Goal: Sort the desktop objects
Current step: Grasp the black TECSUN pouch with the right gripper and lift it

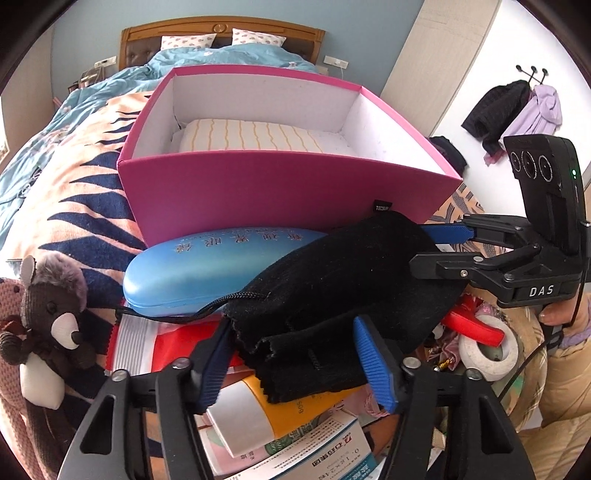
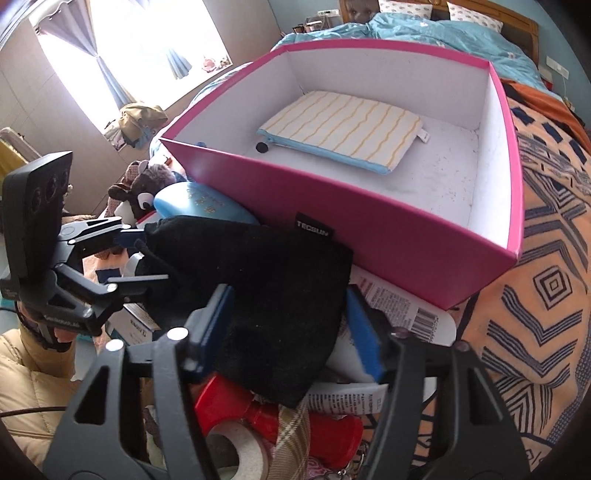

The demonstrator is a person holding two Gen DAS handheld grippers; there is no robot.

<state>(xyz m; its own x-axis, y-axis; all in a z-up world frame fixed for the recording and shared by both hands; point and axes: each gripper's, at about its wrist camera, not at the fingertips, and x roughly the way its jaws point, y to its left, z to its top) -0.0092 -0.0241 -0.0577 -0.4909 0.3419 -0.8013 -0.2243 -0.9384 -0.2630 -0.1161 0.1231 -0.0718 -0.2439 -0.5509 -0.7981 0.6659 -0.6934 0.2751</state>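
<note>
A: Where's the black pouch [image 1: 332, 291]?
B: On the pile just before the pink box [image 1: 280, 192], both grippers' fingers straddling its 2 ends; grip firmness unclear.
A: Risk?
B: Limp cloth may sag, snagging its cord [image 1: 207, 310] on clutter.

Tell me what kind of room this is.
A bedroom, most likely. The clutter and pink box sit on a bed with a wooden headboard and pillows; coats hang on wall hooks.
</note>
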